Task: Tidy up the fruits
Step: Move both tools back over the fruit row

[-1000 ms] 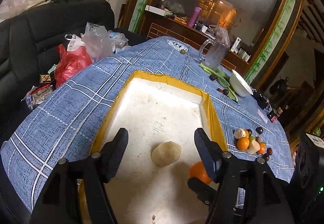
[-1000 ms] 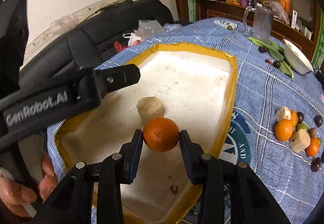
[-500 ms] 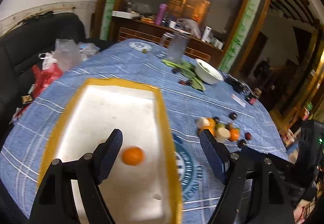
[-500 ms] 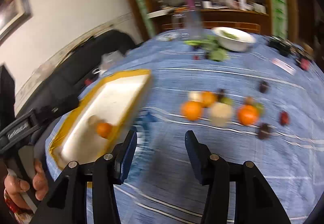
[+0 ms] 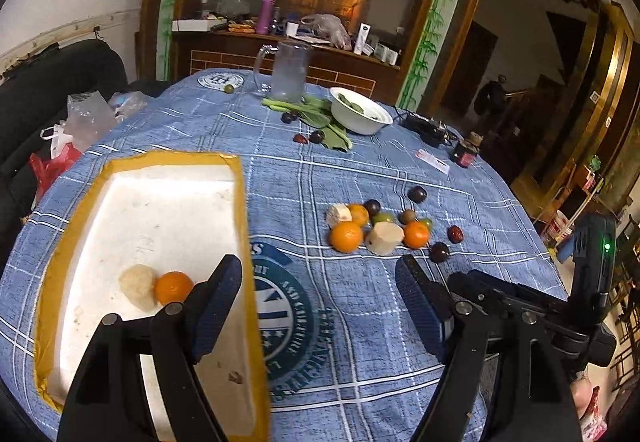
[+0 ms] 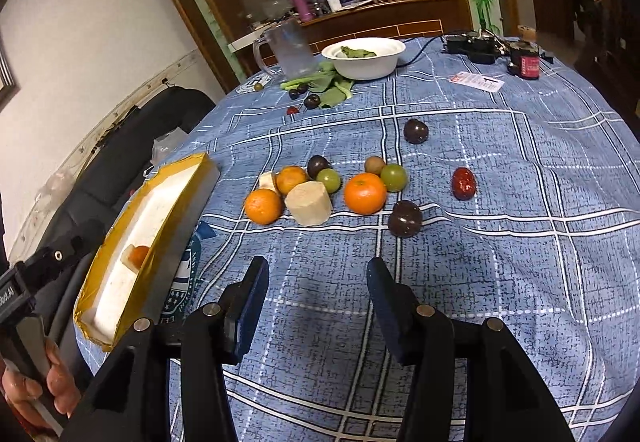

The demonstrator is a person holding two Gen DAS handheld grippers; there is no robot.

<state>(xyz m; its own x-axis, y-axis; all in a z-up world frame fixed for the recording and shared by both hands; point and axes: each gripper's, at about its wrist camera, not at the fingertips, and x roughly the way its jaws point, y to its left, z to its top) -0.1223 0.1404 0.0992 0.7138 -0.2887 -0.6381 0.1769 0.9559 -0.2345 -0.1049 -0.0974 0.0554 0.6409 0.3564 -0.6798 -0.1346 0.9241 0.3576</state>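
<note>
- Now your left gripper (image 5: 320, 302) stands wide apart and holds nothing; it hangs over the blue checked tablecloth (image 5: 360, 342), with its left finger above the right rim of the tray.
- Your right gripper (image 6: 316, 298) is also spread wide and empty, above bare cloth at the near side of the fruit group.
- You can see the white foam tray (image 5: 160, 210) with yellow taped rim at the left of the table. Inside it, near the close end, one mandarin (image 5: 173, 287) lies touching a pale peeled chunk (image 5: 138, 284).
- On the cloth to the right of the tray the other fruits lie together: a large orange (image 6: 263, 205), a pale cut piece (image 6: 309, 203) just beside it, a second orange (image 6: 365, 192), a third orange (image 6: 292, 179) farther back, two green fruits (image 6: 394, 176), and dark plums (image 6: 405, 218) around them.
- A red date (image 6: 463, 183) lies to the right, a little apart from the group.
- Far on the table you see a white bowl (image 6: 363, 57) with greens inside, a glass mug (image 6: 289, 49) at its left, and green leaves (image 6: 332, 88) on the cloth near them.
</note>
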